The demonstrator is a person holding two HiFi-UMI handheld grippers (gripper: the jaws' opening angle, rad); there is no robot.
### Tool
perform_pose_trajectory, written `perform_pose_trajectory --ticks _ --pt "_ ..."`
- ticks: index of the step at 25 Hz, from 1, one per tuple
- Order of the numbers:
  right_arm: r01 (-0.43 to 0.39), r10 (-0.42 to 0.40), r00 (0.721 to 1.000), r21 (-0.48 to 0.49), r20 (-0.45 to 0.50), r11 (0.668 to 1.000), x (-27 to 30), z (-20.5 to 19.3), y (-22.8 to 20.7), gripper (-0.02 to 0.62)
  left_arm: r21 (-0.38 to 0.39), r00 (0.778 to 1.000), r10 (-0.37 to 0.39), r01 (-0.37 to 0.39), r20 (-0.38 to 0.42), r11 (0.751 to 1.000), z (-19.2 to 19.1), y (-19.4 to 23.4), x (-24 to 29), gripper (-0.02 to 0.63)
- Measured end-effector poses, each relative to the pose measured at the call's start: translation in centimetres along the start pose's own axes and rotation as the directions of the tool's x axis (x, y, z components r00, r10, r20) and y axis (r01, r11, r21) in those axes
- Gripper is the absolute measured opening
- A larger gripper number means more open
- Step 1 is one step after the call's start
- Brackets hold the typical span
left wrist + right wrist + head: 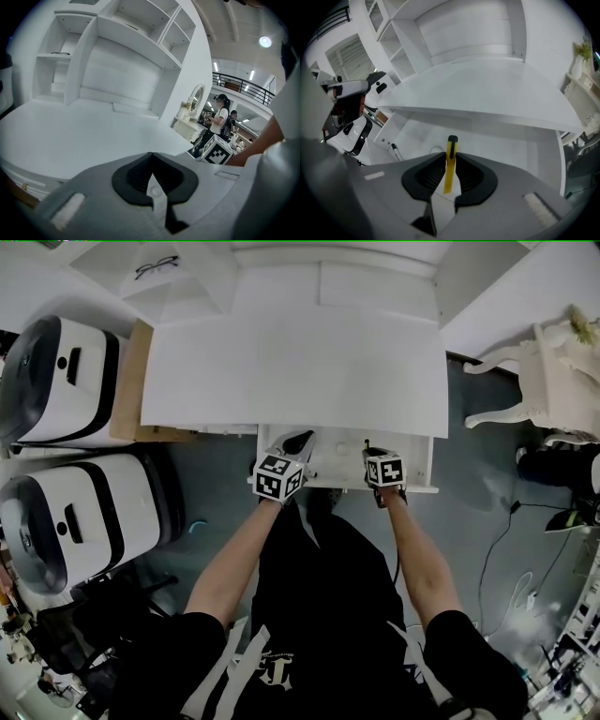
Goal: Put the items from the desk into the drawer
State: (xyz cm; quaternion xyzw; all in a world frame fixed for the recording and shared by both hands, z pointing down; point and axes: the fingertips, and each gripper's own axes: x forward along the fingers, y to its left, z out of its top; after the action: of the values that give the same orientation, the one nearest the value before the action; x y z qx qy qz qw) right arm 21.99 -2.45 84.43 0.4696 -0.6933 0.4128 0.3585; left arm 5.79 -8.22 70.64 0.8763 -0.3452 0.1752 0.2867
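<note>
Drawer (506, 145) is seen pulled out under the front edge of the desk top (291, 371).

- The right gripper (449, 174) is held over the drawer, pointing steeply down into it. Its jaws are clamped on a yellow utility knife (451, 145), which stands upright between the pads. The knife is above the drawer floor and is not yet released.
- The left gripper (151, 174) is held at the drawer's left front, jaws together, nothing between them.
- A dark marker (395, 152) is seen lying inside the drawer, at its left wall.
- The desk top behind the drawer is seen bare.
- A pair of glasses (156, 266) is noted on a shelf well behind the drawer; whether it counts as a task item cannot be told.

Judged: the task is near its end. The knife is left to be set down and the drawer perhaps to be shut.
</note>
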Motion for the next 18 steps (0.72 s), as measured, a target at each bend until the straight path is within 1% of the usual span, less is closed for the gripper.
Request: perform_pose_trajectory --ticks 10,18 --pt "0.011 -0.011 1.0 0.005 -0.009 1.0 0.48 0.03 -0.25 0.051 -0.015 1.0 0.019 -0.019 0.002 1.0 -0.5 0.44 -0.65 0.0" --pt "0.014 -0.014 1.0 0.006 -0.008 1.0 0.5 0.12 -0.34 0.083 -0.02 1.0 0.028 -0.028 0.005 0.999 -0.6 0.66 -0.9 0.0"
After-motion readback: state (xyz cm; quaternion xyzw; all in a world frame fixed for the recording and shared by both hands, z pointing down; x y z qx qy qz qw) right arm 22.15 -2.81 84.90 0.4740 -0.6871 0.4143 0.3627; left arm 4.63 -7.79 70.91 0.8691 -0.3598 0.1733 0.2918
